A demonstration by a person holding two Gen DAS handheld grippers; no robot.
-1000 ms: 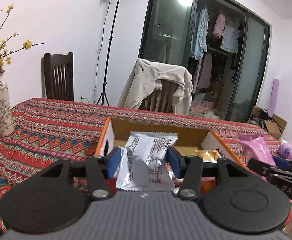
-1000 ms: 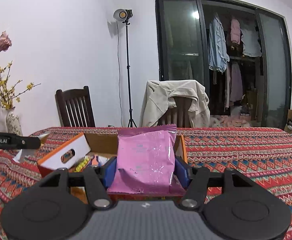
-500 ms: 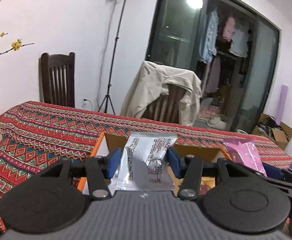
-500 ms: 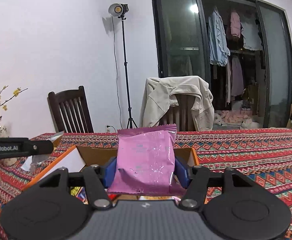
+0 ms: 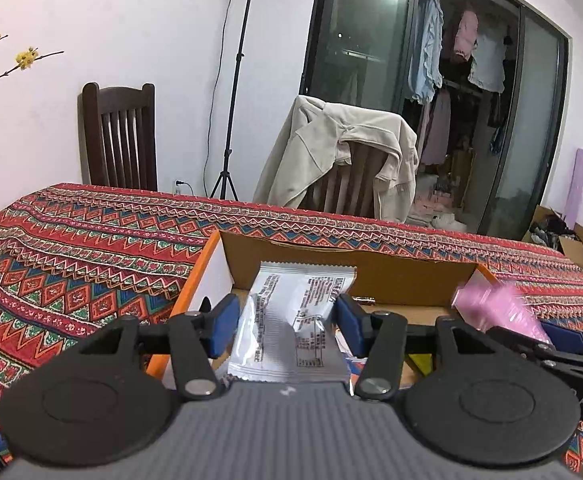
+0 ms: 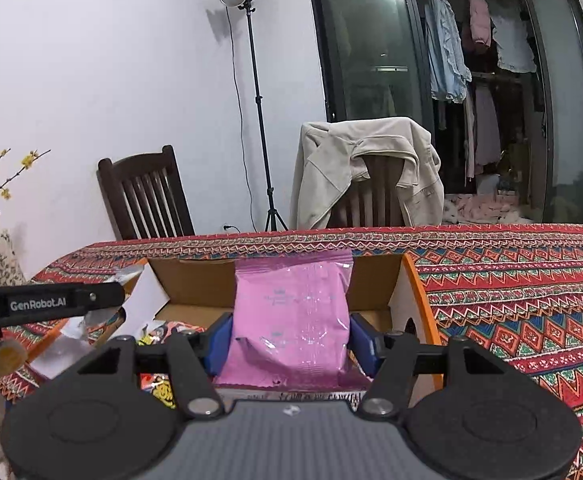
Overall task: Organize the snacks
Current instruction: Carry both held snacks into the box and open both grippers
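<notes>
An open cardboard box [image 5: 371, 258] with orange sides stands on the patterned tablecloth. My left gripper [image 5: 285, 316] hangs over the box's left half. Its jaws are opening, and a silver snack packet [image 5: 291, 320] sits tilted between the blue pads, with a gap at the left pad. My right gripper [image 6: 291, 332] is over the right half of the box [image 6: 415, 280]. Its pads still press a pink snack packet [image 6: 291, 308] upright, though the jaws are easing open. The pink packet [image 5: 495, 312] also shows blurred at the right of the left wrist view. Several colourful snacks [image 6: 159, 328] lie in the box.
A flowered vase [image 6: 1, 248] with yellow blossoms stands at the table's left end. Behind the table are a dark wooden chair [image 5: 119, 136], a chair draped with a beige jacket [image 5: 343, 160] and a light stand [image 6: 251, 100]. The tablecloth [image 6: 511, 280] stretches to the right of the box.
Both grippers have moved forward and lower over the box. The left jaws have spread apart and the silver packet has tilted and slipped down between them. The pink packet stays gripped.
</notes>
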